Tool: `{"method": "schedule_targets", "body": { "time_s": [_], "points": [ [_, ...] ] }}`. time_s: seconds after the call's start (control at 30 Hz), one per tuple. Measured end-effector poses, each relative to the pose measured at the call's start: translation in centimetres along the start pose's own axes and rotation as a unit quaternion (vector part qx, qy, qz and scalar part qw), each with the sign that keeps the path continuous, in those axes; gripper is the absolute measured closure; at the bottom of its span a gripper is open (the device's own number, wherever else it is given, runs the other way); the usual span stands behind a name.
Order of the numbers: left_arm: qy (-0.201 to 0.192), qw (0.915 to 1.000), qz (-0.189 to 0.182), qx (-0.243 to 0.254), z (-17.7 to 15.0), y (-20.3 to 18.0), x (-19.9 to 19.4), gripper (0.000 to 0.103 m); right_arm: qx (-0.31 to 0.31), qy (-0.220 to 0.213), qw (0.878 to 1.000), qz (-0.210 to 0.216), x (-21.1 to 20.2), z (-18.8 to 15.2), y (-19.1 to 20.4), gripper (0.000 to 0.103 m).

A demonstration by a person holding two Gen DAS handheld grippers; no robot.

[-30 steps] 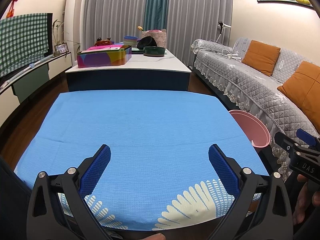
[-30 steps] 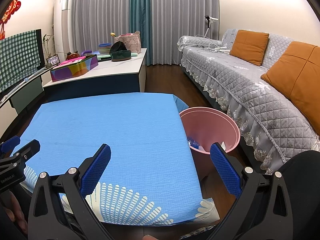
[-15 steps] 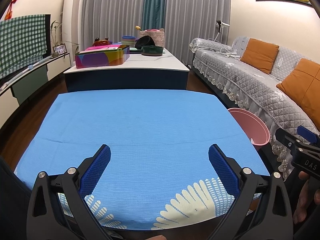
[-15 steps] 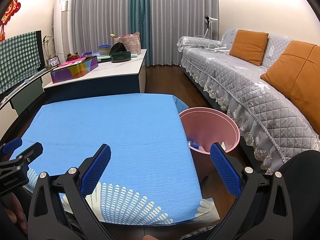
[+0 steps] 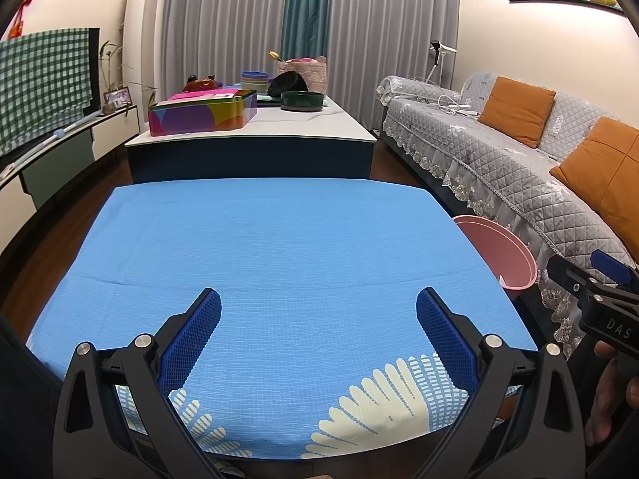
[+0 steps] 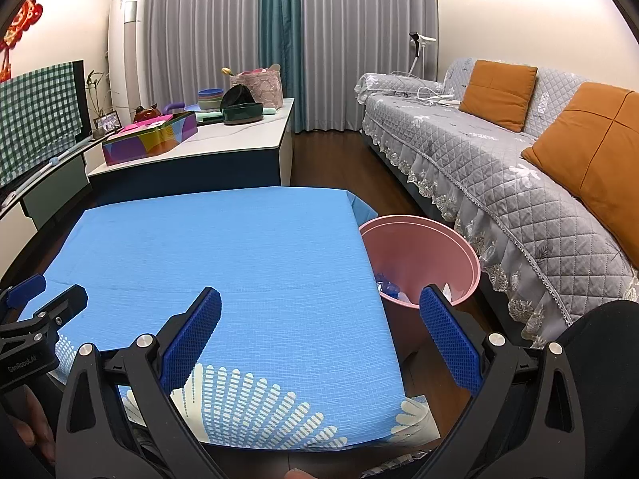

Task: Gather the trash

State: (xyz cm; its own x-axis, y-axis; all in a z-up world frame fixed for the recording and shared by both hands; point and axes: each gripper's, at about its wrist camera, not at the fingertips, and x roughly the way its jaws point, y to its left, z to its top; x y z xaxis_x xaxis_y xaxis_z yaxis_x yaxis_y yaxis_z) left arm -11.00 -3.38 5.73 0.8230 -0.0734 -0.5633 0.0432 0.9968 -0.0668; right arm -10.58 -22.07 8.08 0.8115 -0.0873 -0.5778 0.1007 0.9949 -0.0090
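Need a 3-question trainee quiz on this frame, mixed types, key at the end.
1. True or false: both the left tongs and the right tongs are open and hold nothing.
2. Which side of the blue-clothed table is the pink bin on: A left, B right?
3. Fill in: inside the bin lies some ____.

Key: 1 true; 2 B; 3 trash (crumpled blue and white bits).

You get even, warm indoor light in both views, with no source in frame. The blue tablecloth (image 5: pixel 279 247) is bright and sharp, its weave crisp, shadows on it faint. Beyond it the curtains (image 6: pixel 239 40) stay clear. Fisheye bending curves the cloth's edges, and black vignetting fills the corners around it.
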Motion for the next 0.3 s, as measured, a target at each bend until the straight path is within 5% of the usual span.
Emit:
{"method": "schedule_targets", "body": {
  "time_s": [0.3],
  "points": [
    [0.004,0.9999,0.011,0.002,0.0,-0.12,0.09,0.008,0.0,0.0,1.0,0.0,-0.01,0.01,0.01,0.005]
  ]
}}
